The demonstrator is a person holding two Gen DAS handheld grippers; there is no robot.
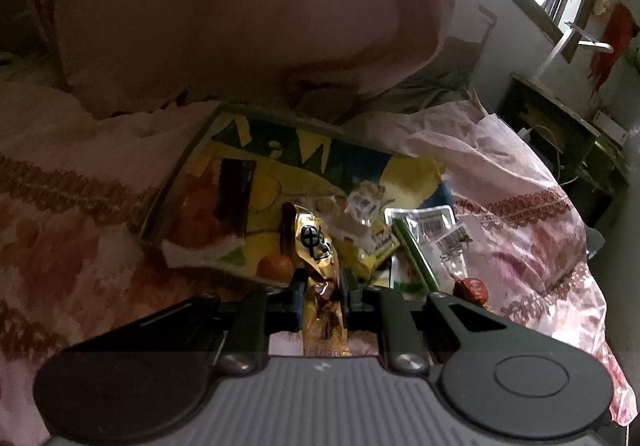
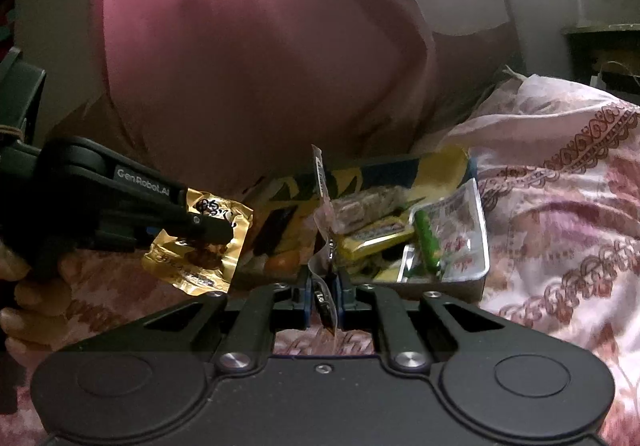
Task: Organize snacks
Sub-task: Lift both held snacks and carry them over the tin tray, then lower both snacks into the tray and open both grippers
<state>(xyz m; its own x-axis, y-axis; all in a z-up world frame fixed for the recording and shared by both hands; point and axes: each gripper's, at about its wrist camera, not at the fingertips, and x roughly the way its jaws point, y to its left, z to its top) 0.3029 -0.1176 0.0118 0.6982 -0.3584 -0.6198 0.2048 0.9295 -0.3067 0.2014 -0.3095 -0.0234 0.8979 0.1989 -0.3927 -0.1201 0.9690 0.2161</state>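
Left wrist view: left gripper (image 1: 323, 286) clamped on crinkly gold foil packet (image 1: 318, 254), raised over floral bedsheet (image 1: 520, 206). Right wrist view: right gripper (image 2: 325, 284) pinched tight on thin clear wrapper (image 2: 323, 198), standing upright, edge-on. Beyond both, shallow tray (image 2: 486, 246) holding glossy flat snack packs and green stick (image 2: 428, 242). Pink sleeve (image 2: 240, 46) looming above.

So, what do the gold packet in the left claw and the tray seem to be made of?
The gold packet looks like metallised foil film: it is shiny and keeps sharp crinkles with bright glints. The tray is probably thin metal or hard plastic with a printed gloss inside; its rim reflects grey light, so I cannot tell for sure.
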